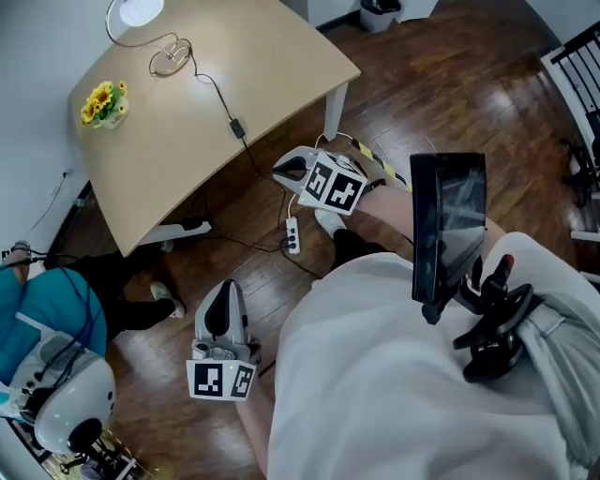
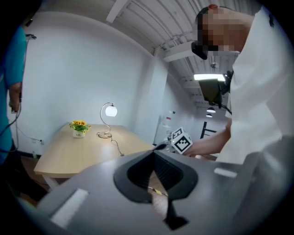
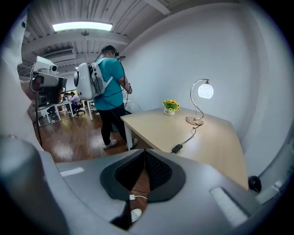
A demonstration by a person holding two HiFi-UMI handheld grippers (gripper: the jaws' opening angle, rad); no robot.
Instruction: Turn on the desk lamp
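Observation:
The desk lamp has a curved metal stem and a round globe [image 1: 138,9] that looks bright white; its ring base [image 1: 171,58] stands at the far end of the beige desk [image 1: 178,159]. Its black cord runs to a small inline box [image 1: 237,126] near the desk edge. The lamp also shows in the left gripper view [image 2: 110,110] and in the right gripper view [image 3: 205,90]. My left gripper [image 1: 227,289] hangs low over the floor, shut and empty. My right gripper [image 1: 287,170] is off the desk's near corner, shut and empty, well short of the lamp.
A pot of yellow flowers [image 1: 103,103] sits on the desk's left side. A white power strip [image 1: 292,234] and cables lie on the wooden floor. A person in a teal shirt [image 3: 108,78] stands beside the desk. A black chair [image 1: 581,75] is at right.

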